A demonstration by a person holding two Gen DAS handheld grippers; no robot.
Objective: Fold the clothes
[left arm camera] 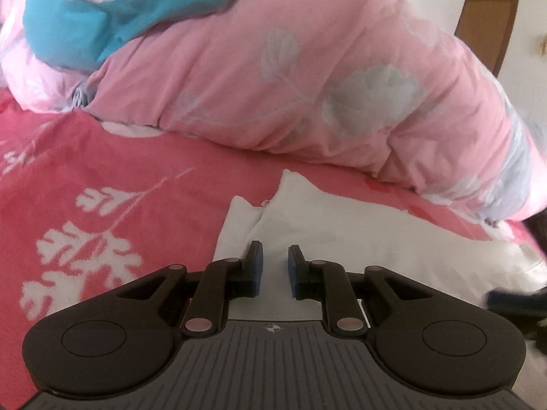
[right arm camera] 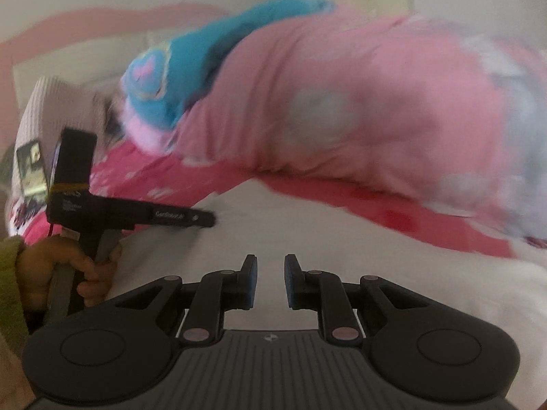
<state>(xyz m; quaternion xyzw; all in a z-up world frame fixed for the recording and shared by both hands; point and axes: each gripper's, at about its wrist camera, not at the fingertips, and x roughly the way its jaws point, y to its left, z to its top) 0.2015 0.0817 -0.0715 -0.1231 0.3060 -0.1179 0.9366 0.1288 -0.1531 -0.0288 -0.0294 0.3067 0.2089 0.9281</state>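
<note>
A white garment (left arm camera: 342,232) lies spread on the red bedsheet (left arm camera: 102,171), with a folded corner pointing away from me. My left gripper (left arm camera: 275,266) hovers over its near part. The blue pads stand a narrow gap apart and only flat cloth shows between them. The right wrist view is blurred. In it the same white garment (right arm camera: 307,225) fills the foreground, and my right gripper (right arm camera: 270,280) is over it with the jaws slightly apart and nothing pinched. A hand (right arm camera: 78,273) holds the left gripper (right arm camera: 210,220) at the left, its tip resting at the garment's edge.
A bulky pink quilt (left arm camera: 342,85) with pale flowers is heaped across the back of the bed. A blue plush cushion (left arm camera: 102,17) lies on it. A wooden door (left arm camera: 489,30) and a white wall stand behind. A green sleeve (right arm camera: 10,290) shows at the left.
</note>
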